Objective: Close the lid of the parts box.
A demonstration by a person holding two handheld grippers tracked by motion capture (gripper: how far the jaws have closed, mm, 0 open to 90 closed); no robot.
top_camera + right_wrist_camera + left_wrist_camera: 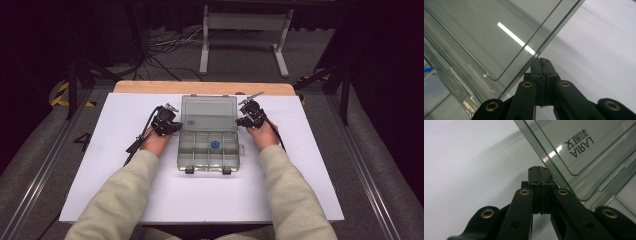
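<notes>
A clear plastic compartment box (182,152) lies in the middle of the white table top, its lid (208,114) raised at the far side. A small blue round part (214,145) sits in one of the middle compartments. My left gripper (176,126) is at the lid's left edge and my right gripper (239,121) at its right edge. In the left gripper view the shut jaws (539,168) lie right beside the lid's edge (579,150), with nothing between them. The right gripper view has the same: shut jaws (541,60) against the lid's edge (486,37). Whether they touch it I cannot tell.
A white sheet (125,165) covers the table, and a wooden strip (150,87) is bare at its far edge. Two latches (190,170) stick out of the box's near side. On the floor beyond stand a white frame (245,22), cables (165,47) and dark stand legs (72,85).
</notes>
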